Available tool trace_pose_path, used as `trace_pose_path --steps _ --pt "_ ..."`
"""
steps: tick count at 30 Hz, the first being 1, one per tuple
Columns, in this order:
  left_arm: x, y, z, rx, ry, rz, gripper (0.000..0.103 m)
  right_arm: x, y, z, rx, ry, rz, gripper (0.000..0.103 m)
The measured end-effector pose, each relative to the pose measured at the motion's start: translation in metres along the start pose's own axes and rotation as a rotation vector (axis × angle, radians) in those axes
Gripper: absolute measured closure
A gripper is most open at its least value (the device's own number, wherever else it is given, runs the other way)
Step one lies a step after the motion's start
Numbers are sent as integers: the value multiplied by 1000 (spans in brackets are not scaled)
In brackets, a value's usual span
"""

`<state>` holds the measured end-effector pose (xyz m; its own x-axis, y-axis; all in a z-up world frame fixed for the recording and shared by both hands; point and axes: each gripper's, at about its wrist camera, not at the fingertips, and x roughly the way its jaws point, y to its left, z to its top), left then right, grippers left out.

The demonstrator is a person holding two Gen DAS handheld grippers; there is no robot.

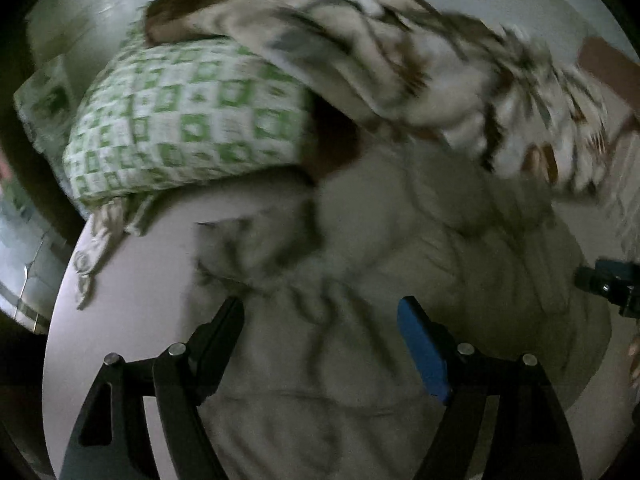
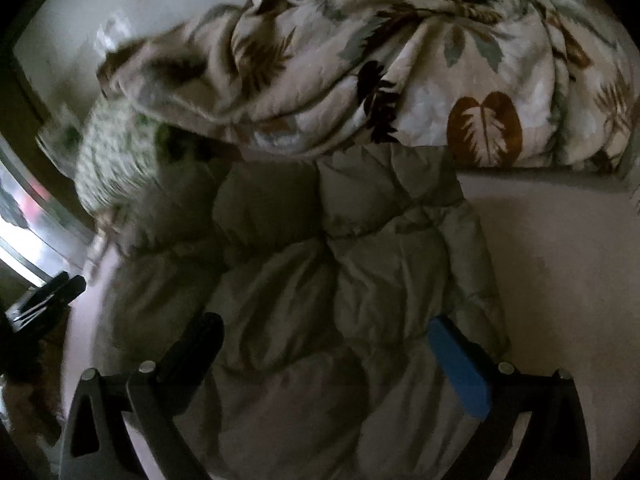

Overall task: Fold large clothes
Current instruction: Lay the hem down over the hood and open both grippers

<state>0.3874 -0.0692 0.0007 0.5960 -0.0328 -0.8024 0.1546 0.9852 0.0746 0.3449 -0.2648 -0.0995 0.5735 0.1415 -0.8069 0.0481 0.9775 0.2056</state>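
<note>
A grey-beige quilted puffer garment (image 1: pixel 360 272) lies crumpled on a pale bed sheet (image 1: pixel 132 280); in the right wrist view the garment (image 2: pixel 328 272) fills the middle. My left gripper (image 1: pixel 320 304) hovers above it, jaws wide open, nothing between the black finger and the blue pad (image 1: pixel 424 352). My right gripper (image 2: pixel 324 332) is also open wide over the garment, with no cloth between its fingers. The right gripper's black body (image 1: pixel 612 284) shows at the right edge of the left wrist view; the left gripper (image 2: pixel 52 292) shows at the left edge of the right wrist view.
A leaf-print blanket (image 2: pixel 400 72) is heaped at the far side, and it also shows in the left view as a blurred blanket (image 1: pixel 420 68). A green-and-white checked pillow (image 1: pixel 188 120) lies at the far left. Bare sheet (image 2: pixel 560 260) lies right of the garment.
</note>
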Motion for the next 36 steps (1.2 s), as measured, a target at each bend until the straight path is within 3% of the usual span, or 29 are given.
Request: trace_pose_path --steps 3,7,12,14,18,22,26,29,31,33,36 --pt "18 -32 -5 85 29 80 23 12 6 -1 -30 34 -50 0" --pt "62 -43 -16 139 145 190 21 40 -2 -3 -64 97 -164 0" --pt "87 -39 -23 147 160 230 11 65 -28 -9 -8 108 -116 0" --pt "90 -38 -23 136 167 227 11 69 -28 -11 -22 101 -123 0" --pt "72 -18 -19 47 130 150 11 60 -24 -2 -9 119 -132 0" --pt "55 -3 -9 -1 61 119 11 32 -21 20 29 30 -74 0" --pt "57 -10 12 -6 36 123 11 28 -14 46 59 -18 -98 0" --pt "77 -27 20 51 76 170 11 42 -10 62 72 0 -115 0" --pt "102 -33 18 88 151 215 11 60 -7 66 56 48 -155 0" --pt "115 -27 14 54 171 211 10 76 -12 59 50 109 -213 0" --pt "110 -18 12 10 164 167 9 83 -27 56 120 108 -164 0"
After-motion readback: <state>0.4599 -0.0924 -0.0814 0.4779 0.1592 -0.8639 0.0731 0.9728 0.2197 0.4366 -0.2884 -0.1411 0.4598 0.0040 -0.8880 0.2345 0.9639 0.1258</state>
